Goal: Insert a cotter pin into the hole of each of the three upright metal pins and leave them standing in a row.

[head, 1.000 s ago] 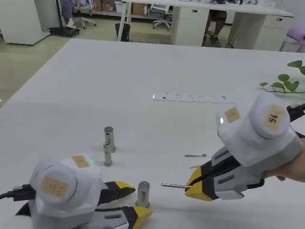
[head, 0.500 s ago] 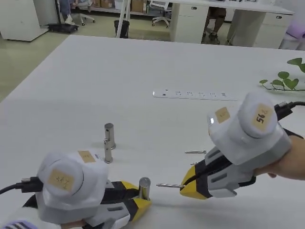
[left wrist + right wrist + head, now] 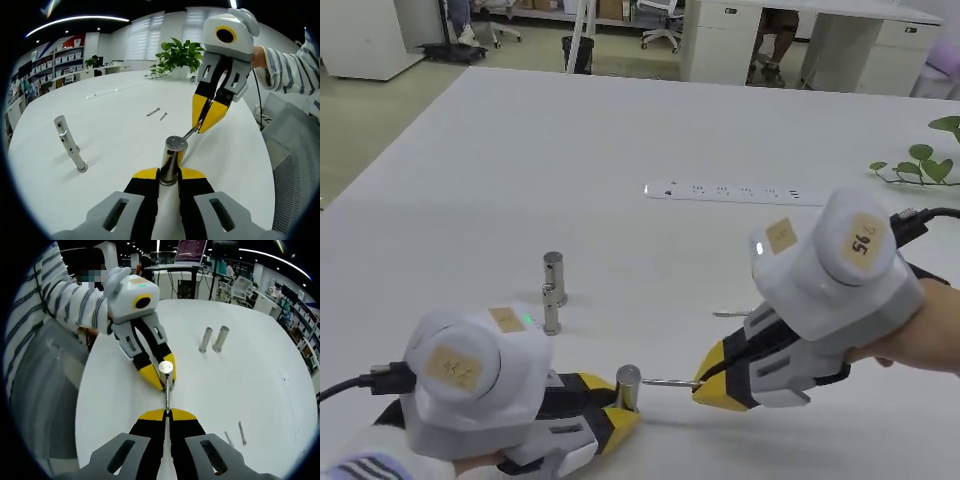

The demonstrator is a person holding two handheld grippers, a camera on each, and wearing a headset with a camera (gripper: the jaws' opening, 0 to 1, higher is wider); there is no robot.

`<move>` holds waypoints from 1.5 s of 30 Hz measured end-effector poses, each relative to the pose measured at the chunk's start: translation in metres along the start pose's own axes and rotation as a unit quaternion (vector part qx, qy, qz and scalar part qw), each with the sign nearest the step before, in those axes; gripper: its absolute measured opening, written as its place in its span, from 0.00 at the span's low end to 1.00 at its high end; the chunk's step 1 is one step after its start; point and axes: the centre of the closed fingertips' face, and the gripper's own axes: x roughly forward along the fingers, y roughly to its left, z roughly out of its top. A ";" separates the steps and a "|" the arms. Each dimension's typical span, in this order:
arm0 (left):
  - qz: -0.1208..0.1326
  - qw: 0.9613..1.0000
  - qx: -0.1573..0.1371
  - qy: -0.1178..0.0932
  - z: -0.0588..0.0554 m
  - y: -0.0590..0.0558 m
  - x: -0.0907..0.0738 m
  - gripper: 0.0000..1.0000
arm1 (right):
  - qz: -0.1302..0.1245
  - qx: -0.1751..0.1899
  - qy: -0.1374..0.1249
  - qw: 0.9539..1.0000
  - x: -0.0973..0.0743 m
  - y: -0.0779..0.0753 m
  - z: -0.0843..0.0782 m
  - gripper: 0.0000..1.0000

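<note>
While L tongs (image 3: 617,420) are clamping upright metal pin (image 3: 627,386) at near edge of surface (image 3: 620,150), R tongs (image 3: 708,384) are pinching cotter pin (image 3: 668,381), tip right at that pin's top; 2 other pins (image 3: 553,270) are standing close behind.

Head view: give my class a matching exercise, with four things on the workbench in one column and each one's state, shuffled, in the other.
Things
1. nearest metal pin
2. horizontal cotter pin
3. two far metal pins
4. loose cotter pins

States
A. lying flat on the table
B. held in the shut jaws of the right gripper
C. standing free, close together
D. clamped upright by the left gripper

Pairs: 1-D, 2-B, 3-C, 4-A
</note>
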 end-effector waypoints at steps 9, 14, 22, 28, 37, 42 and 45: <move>0.000 1.000 0.001 0.004 -0.001 0.000 0.000 0.12 | -0.002 -0.004 -0.004 1.000 -0.002 -0.002 0.003 0.03; 0.001 1.000 0.001 0.004 -0.001 0.000 0.000 0.12 | 0.002 -0.008 -0.003 1.000 -0.001 0.001 0.004 0.03; 0.003 1.000 0.004 0.005 -0.001 -0.001 -0.001 0.12 | -0.002 -0.009 -0.005 1.000 0.006 0.000 0.007 0.03; 0.005 1.000 0.003 0.003 -0.001 0.000 -0.001 0.12 | -0.002 -0.012 -0.005 1.000 0.012 -0.001 0.012 0.03; 0.010 1.000 -0.002 0.001 0.000 -0.001 0.000 0.12 | 0.005 -0.003 -0.019 1.000 0.027 0.001 0.032 0.03; 0.011 1.000 0.002 0.002 -0.001 -0.001 -0.001 0.12 | 0.004 -0.002 -0.016 1.000 0.028 0.003 0.034 0.04; 0.011 1.000 0.001 0.000 -0.001 -0.002 -0.002 0.12 | 0.004 0.003 -0.016 1.000 0.027 0.004 0.035 0.04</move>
